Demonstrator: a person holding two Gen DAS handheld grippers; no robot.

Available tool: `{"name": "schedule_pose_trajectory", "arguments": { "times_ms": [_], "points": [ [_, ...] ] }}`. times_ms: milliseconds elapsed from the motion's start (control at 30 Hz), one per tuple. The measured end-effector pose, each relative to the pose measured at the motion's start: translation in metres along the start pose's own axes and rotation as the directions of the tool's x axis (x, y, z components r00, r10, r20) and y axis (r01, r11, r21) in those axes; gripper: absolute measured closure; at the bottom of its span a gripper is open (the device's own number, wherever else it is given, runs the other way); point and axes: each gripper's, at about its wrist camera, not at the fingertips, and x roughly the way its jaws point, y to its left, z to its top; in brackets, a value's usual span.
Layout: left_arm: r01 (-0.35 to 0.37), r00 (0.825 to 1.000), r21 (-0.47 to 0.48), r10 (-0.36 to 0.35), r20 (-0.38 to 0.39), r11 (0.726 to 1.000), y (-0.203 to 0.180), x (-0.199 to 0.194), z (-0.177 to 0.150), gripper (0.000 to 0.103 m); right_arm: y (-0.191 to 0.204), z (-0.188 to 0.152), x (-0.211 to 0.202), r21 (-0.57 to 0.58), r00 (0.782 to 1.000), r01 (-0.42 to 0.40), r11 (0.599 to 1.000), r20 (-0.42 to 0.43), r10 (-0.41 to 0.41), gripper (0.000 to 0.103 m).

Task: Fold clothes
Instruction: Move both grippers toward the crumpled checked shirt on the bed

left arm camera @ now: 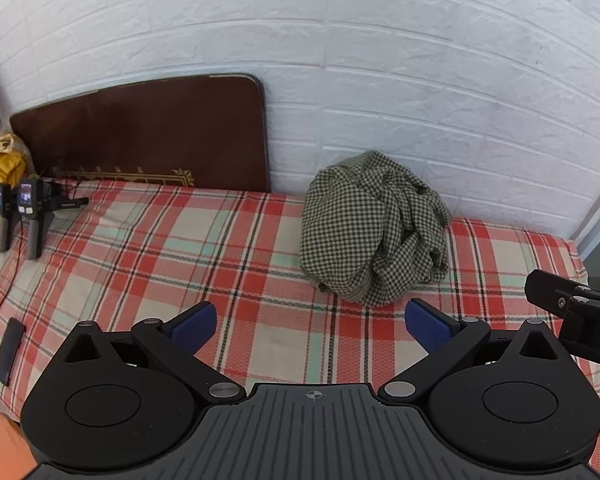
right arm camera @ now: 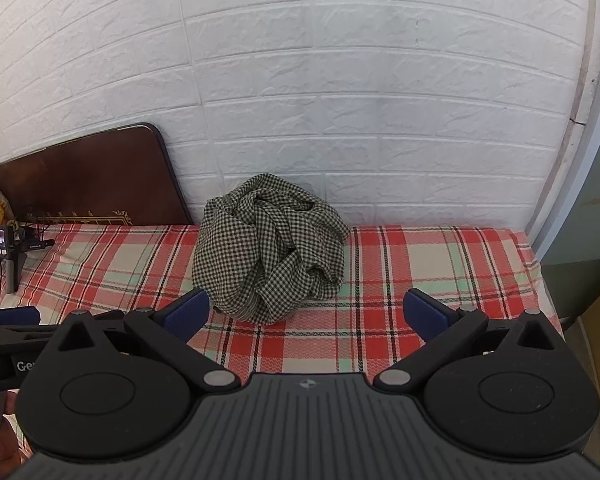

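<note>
Grippers first: the left gripper (left arm camera: 310, 328) and right gripper (right arm camera: 306, 318) both hang spread wide and empty over the near edge of the bed (right arm camera: 400, 248), bare plaid sheet between them and one crumpled checked shirt (right arm camera: 270, 248). The shirt sits against the white brick wall (right arm camera: 340, 100); a brown board (left arm camera: 148, 136) leans far left.

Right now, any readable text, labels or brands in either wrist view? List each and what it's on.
"D": only letter showing on the right gripper body, left wrist view.
"Ge": start of a cut-off word on the left gripper body, right wrist view.
Handheld devices by the brown board: screens and side lettering too small to read.
</note>
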Motion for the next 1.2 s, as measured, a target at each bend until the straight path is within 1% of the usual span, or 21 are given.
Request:
{"name": "schedule_pose_trajectory", "arguments": {
  "times_ms": [567, 833, 1067, 1200],
  "points": [
    [0.003, 1.0, -0.004, -0.003, -0.016, 1.0, -0.01, 0.006, 0.0, 0.0, -0.003, 0.006, 0.012, -0.014, 1.0, -0.02, 1.0, -0.02, 0.02, 0.0],
    [-0.026, 0.999, -0.021, 0.025, -0.035, 0.999, -0.022, 0.017, 0.0, 0.0, -0.012, 0.014, 0.027, -0.047, 0.999, -0.046, 0.998, -0.021, 0.045, 0.0],
    [-0.077, 0.995, -0.033, 0.074, -0.07, 0.997, -0.043, 0.036, 0.005, 0.0, -0.024, 0.027, 0.052, -0.083, 0.996, -0.084, 0.993, -0.034, 0.081, 0.0],
    [-0.088, 0.992, -0.033, 0.085, -0.093, 0.996, -0.053, 0.049, 0.008, 0.0, -0.031, 0.033, 0.067, -0.086, 0.994, -0.103, 0.991, -0.048, 0.099, 0.0]
  ]
}}
